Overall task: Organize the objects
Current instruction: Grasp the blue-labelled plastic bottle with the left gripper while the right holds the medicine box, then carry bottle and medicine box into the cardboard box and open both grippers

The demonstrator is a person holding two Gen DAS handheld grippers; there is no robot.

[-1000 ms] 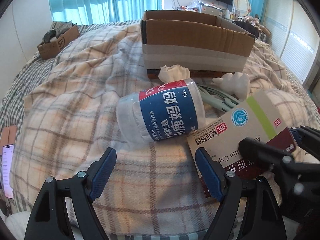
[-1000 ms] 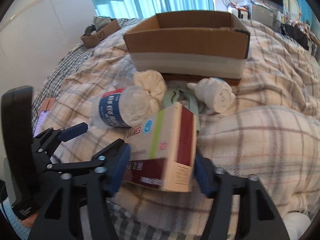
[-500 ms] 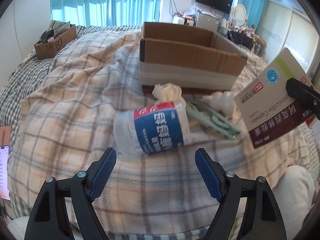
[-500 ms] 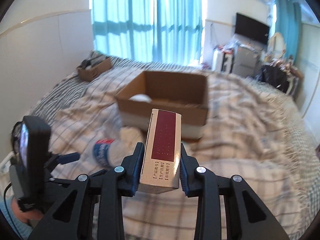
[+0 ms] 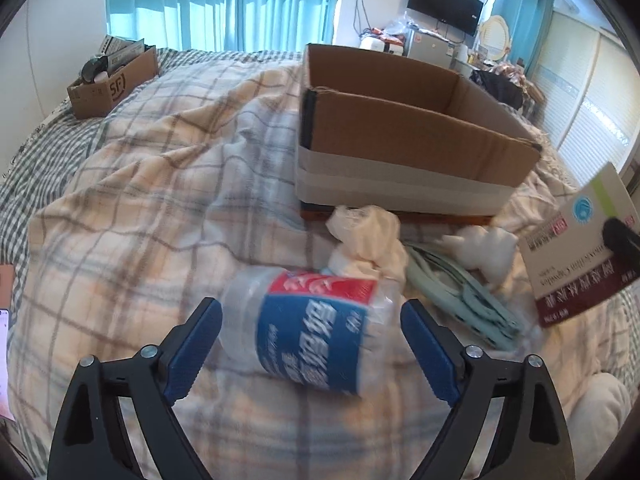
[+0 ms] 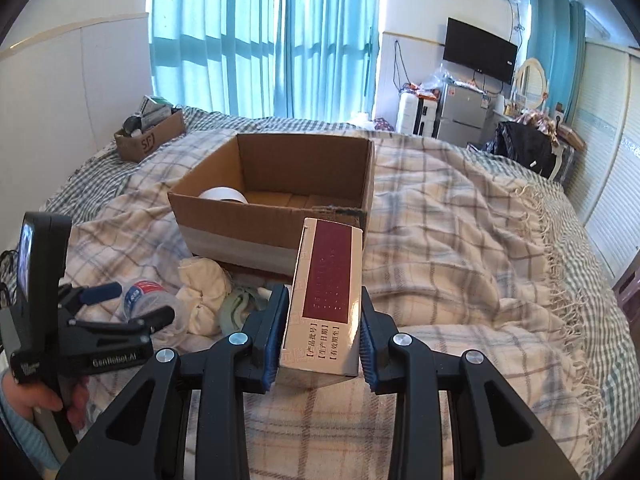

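Note:
My right gripper (image 6: 322, 332) is shut on a white and dark red medicine box (image 6: 326, 292) and holds it in the air before the open cardboard box (image 6: 276, 204). The medicine box also shows in the left wrist view (image 5: 580, 248) at the right edge. My left gripper (image 5: 312, 344) is open, its fingers either side of a clear plastic bottle with a blue and red label (image 5: 312, 340) lying on the plaid blanket. A roll of white tape (image 6: 222, 194) lies inside the cardboard box.
A knotted white cloth (image 5: 368, 236), pale green hangers (image 5: 460, 296) and a white figure (image 5: 484, 248) lie in front of the cardboard box (image 5: 400, 148). A small SF carton (image 5: 112, 80) sits at the far left of the bed. A phone (image 5: 3, 360) lies at the left edge.
My right gripper has lifted the medicine box off the blanket and raised it toward the cardboard box. My left gripper has moved forward so the bottle lies between its open fingers.

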